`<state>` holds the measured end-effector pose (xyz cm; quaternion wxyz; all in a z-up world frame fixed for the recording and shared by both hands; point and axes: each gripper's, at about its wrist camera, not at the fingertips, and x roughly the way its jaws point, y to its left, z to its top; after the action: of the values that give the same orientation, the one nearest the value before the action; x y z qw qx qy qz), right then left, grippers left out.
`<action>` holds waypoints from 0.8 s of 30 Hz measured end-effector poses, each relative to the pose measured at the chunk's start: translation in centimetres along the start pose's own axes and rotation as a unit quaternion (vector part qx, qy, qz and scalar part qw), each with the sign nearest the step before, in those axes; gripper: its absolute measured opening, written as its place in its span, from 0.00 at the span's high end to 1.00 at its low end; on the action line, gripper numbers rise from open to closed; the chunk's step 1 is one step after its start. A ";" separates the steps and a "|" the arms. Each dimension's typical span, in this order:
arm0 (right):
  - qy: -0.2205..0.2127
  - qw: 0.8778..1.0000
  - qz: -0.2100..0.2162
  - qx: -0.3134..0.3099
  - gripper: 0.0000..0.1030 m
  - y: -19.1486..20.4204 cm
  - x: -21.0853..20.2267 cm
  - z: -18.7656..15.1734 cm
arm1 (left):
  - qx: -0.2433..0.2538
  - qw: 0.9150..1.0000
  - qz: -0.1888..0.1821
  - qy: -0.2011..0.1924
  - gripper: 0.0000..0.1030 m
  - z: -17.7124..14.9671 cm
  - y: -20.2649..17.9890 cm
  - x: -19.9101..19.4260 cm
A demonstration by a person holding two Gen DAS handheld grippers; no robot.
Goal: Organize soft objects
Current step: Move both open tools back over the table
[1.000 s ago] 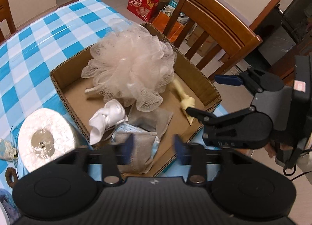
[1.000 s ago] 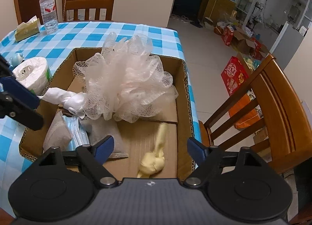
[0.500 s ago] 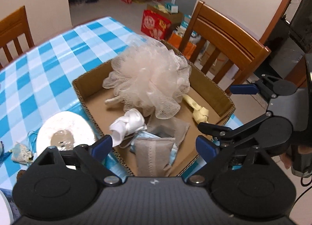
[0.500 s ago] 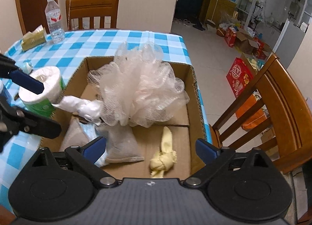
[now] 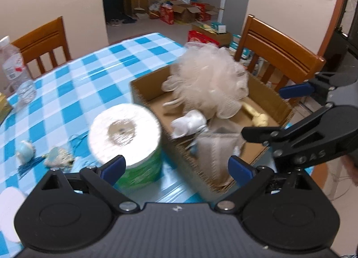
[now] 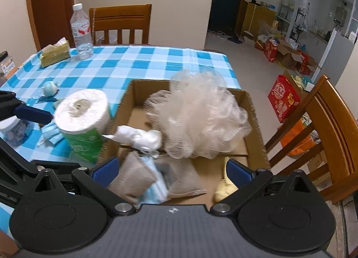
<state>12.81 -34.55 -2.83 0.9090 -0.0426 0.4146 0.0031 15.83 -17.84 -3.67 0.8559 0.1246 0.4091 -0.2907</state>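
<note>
Item: cardboard box (image 6: pixel 255 123), on checked table (image 6: pixel 134 63), holding mesh loofah (image 6: pixel 201 115), white cloth (image 6: pixel 138 137), grey pouches, yellow cloth. Pending: toilet roll (image 5: pixel 125 132), upright just beside the box's wall. Left gripper (image 5: pixel 176 166) and right gripper (image 6: pixel 171 169): both spread wide, holding nothing. Handling, judged: straddle roll squarely, clench gently, lift clear of wall.

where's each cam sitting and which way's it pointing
Left wrist: behind the left tongs, looking across the toilet roll and cardboard box; the right tongs show at right.
Right wrist: behind the right tongs, above the box's near edge, facing the water bottle; a left-tongs finger shows.
Shared: the bath pouf.
</note>
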 end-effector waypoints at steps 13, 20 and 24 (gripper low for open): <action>0.004 0.999 0.019 -0.025 0.00 7.0 -0.3 0.4 | -0.040 0.998 0.037 0.019 0.05 -4.9 7.3 -2.3; 0.019 0.999 0.024 -0.033 0.00 11.3 0.4 0.7 | 0.012 0.999 0.049 0.013 0.05 -6.6 9.6 -3.0; 0.031 0.999 0.021 -0.030 0.00 13.4 0.7 0.4 | 0.032 0.998 0.046 0.010 0.05 -6.5 10.5 -2.3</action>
<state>13.08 -21.20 -4.10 0.8938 -0.0608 0.4431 0.0332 16.95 -5.57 -6.32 0.8599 0.1729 0.4020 -0.2629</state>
